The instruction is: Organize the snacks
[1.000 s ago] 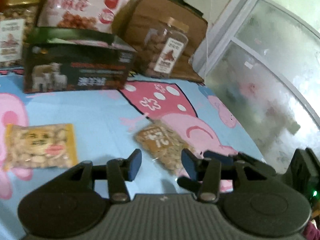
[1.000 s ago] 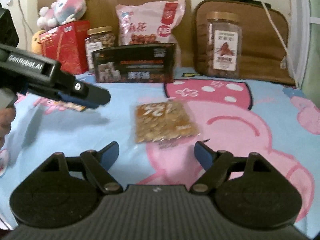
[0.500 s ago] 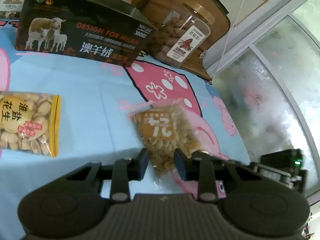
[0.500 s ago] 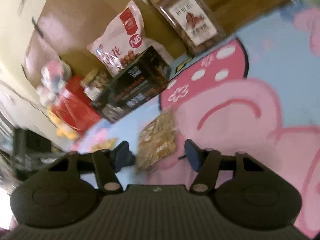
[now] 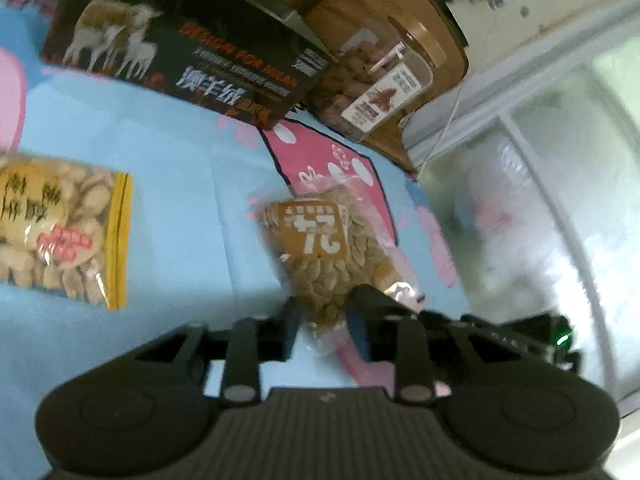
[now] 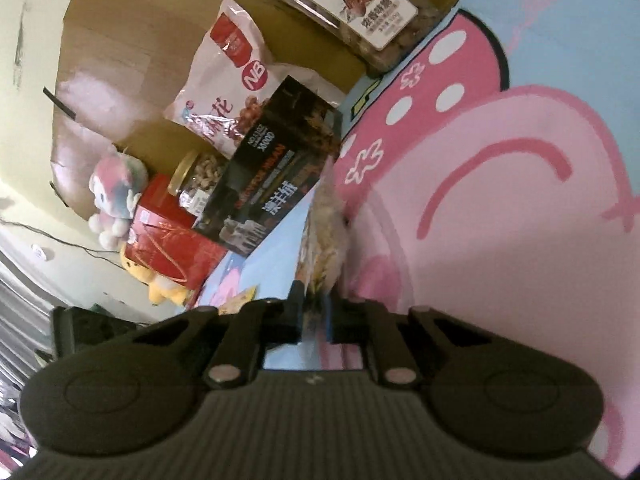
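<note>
Seed packet (image 5: 328, 256), clear plastic with a brown label, gets pinched from both ends above the blue-and-pink cartoon bedsheet (image 5: 180, 184).
Right gripper (image 6: 314, 314) has just closed tight on one edge, rolled hard sideways; left gripper (image 5: 320, 316), pitched downward and just eased wider, brackets the other end, contact unclear. Next, I'd say: carry it toward the dark sheep-printed box (image 5: 192, 48).

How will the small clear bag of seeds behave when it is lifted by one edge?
The seed bag is probably floppy: thin clear film with loose seeds inside, so it may sag. It looks light for its size. Its glossy film could slip between the jaws.
</note>
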A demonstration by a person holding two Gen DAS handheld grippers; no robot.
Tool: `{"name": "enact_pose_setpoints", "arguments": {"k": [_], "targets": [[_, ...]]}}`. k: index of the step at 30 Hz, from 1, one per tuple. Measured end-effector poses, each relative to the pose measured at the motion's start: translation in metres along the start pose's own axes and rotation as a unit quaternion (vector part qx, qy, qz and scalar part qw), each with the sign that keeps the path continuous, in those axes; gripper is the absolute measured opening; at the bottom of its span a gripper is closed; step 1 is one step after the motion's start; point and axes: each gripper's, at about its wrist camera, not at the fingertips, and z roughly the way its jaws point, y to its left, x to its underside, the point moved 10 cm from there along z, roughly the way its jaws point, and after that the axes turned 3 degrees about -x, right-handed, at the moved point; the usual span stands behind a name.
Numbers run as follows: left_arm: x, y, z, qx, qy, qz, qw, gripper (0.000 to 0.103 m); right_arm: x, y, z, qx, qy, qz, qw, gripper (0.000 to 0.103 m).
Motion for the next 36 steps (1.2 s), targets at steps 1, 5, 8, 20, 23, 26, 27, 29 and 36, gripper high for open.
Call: {"name": "enact_pose_setpoints", "arguments": {"k": [1,5,8,20,23,26,27,29,36], "targets": [[-0.002,0.001,-0.003,0.007,-0.003,-0.010,0.9999,0.040,-0.002,-0.004,-0.005,-0.015,0.000,0.020,1.000,0.009],[-0.008,0.001,-0.017,0.039,-0.023,-0.031,0.9985,0.042,0.004,-0.001,-0.012,-0.096,0.017,0.096,0.991,0.009],[-0.013,-0.003,-0.028,0.054,-0.039,-0.029,0.9974,0.038,0.008,0.018,-0.012,-0.128,0.025,0.087,0.988,0.009],[-0.113,-0.010,-0.094,0.002,-0.158,0.035,0.9869,0.035,-0.037,0.104,0.051,-0.133,0.040,-0.041,0.989,0.010],[-0.151,0.008,-0.099,-0.033,-0.176,0.031,0.9834,0.038,-0.051,0.119,0.088,-0.125,0.042,-0.068,0.989,0.010],[-0.181,0.036,-0.091,-0.098,-0.186,0.026,0.9774,0.038,-0.068,0.121,0.130,-0.103,0.044,-0.078,0.991,0.010],[-0.189,0.047,-0.087,-0.129,-0.186,0.025,0.9737,0.038,-0.072,0.118,0.145,-0.089,0.047,-0.082,0.991,0.013],[-0.198,0.068,-0.082,-0.179,-0.188,0.018,0.9656,0.038,-0.079,0.111,0.174,-0.041,0.048,-0.104,0.993,0.018],[-0.193,0.064,-0.100,-0.162,-0.221,0.025,0.9614,0.039,-0.073,0.128,0.165,0.001,-0.005,-0.232,0.973,0.044]]}}
